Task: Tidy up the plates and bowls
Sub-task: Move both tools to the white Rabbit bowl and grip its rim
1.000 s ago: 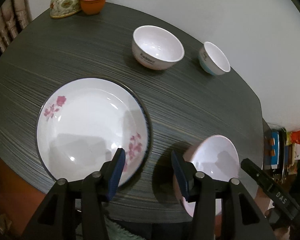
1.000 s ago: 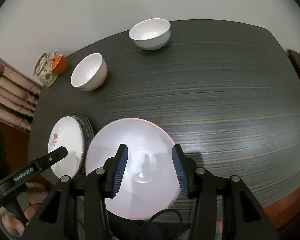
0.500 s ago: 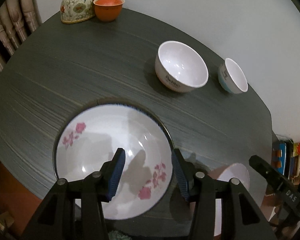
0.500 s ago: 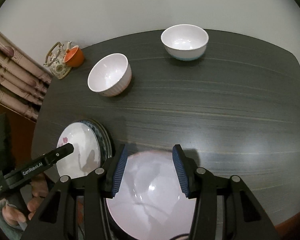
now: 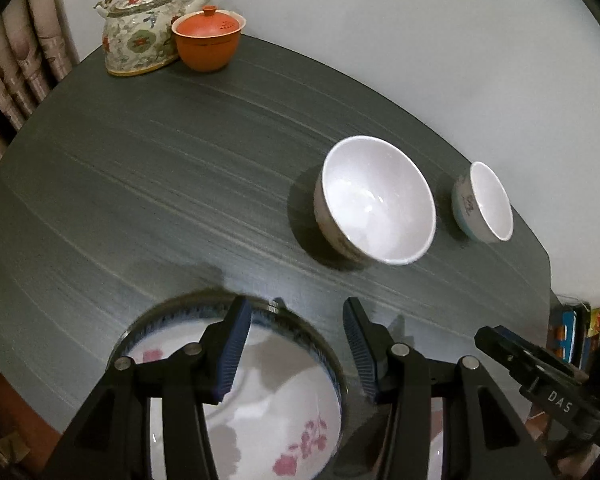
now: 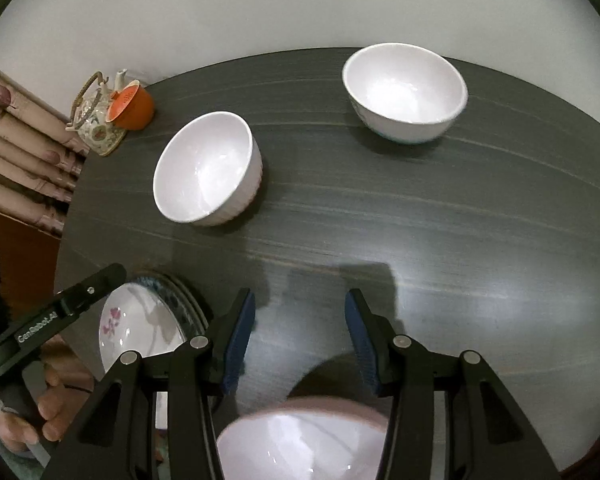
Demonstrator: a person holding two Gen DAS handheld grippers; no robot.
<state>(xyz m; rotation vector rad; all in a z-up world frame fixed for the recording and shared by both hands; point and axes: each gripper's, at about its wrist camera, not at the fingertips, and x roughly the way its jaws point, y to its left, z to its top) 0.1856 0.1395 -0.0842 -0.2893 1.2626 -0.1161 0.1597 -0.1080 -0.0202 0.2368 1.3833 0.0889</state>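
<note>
Both grippers hung half-open and empty, left gripper (image 5: 296, 344) above the flowered plate (image 5: 260, 412) stacked at the near table (image 5: 140, 180) edge, right gripper (image 6: 300, 340) above the pink plate (image 6: 300, 440), probably to reach for the ribbed bowl (image 6: 204, 168) and far bowl (image 6: 404, 92).

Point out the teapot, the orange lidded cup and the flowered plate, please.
teapot (image 5: 140, 40): left wrist view, on its patterned belly.
orange lidded cup (image 5: 206, 50): left wrist view, on its side wall.
flowered plate (image 5: 276, 412): left wrist view, on its white inside.
</note>
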